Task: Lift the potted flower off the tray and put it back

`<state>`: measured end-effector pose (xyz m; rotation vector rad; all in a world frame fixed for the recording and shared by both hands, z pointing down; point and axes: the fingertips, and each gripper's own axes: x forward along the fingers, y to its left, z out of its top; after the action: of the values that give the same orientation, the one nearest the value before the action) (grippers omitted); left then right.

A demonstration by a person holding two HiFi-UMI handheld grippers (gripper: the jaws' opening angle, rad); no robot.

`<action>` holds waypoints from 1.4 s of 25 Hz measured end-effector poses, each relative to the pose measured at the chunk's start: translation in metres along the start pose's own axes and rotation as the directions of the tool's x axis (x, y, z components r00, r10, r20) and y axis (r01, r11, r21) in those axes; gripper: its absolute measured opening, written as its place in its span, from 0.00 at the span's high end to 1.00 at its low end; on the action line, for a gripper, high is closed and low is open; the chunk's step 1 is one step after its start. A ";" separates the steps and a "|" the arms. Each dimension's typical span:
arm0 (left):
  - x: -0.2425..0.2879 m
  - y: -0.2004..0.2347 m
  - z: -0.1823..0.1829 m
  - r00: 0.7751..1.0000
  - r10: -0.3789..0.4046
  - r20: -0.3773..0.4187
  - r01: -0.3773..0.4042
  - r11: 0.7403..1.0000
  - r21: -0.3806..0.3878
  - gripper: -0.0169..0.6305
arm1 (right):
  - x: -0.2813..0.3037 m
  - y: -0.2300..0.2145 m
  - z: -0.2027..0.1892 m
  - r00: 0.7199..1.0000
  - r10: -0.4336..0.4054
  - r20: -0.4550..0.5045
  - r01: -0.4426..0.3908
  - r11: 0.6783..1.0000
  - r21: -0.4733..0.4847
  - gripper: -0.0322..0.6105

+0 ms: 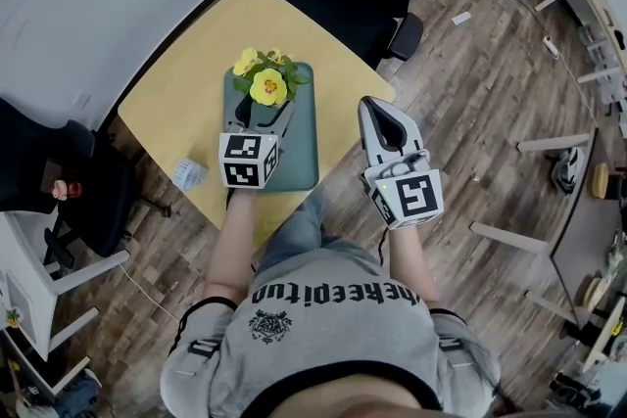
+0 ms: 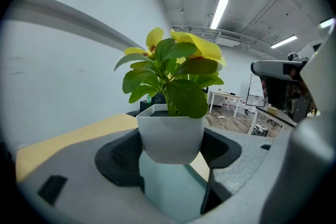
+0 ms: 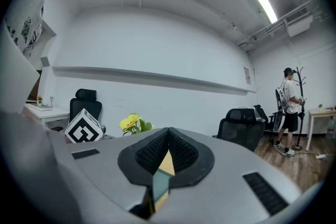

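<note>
- The head view looks from above the person, steeply down; the table (image 1: 167,103), the tray (image 1: 306,162), both grippers and the wooden floor (image 1: 490,113) all fall within it.
- The left gripper view rides low on the left gripper (image 1: 260,110) and faces along its jaws; it sits very near the potted flower (image 2: 170,113), which fills the middle; the ceiling lights (image 2: 219,12) show behind.
- The right gripper view rides on the right gripper (image 1: 377,108), just past the table's corner; it faces level toward the white wall (image 3: 157,44).
- All three views share the potted flower; the right gripper view sees it small, at the left, beside the left gripper's marker cube (image 3: 84,127); the head view shows that cube from above.
</note>
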<state>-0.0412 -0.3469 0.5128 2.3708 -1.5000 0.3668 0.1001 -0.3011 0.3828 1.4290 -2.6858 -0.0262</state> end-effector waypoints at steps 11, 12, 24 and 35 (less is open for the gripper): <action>0.036 0.022 -0.043 0.996 0.033 -0.080 -0.036 0.998 -0.041 0.45 | 0.016 -0.002 -0.019 0.998 0.030 -0.059 -0.031 1.000 -0.003 0.95; 0.039 0.023 -0.046 0.996 0.036 -0.087 -0.040 0.998 -0.042 0.45 | 0.017 -0.002 -0.020 0.997 0.032 -0.063 -0.033 0.999 -0.003 0.95; 0.069 0.041 -0.088 0.980 0.083 -0.179 -0.092 0.995 -0.038 0.45 | 0.032 -0.017 -0.038 0.994 0.033 -0.106 -0.033 0.999 0.002 0.95; 0.084 0.054 -0.106 0.972 0.100 -0.214 -0.109 0.994 -0.031 0.45 | 0.047 -0.018 -0.054 0.989 0.047 -0.138 -0.046 0.999 0.014 0.95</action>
<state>-0.0601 -0.3967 0.6481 2.1475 -1.5192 0.5876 0.0937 -0.3487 0.4390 1.3182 -2.6088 0.0880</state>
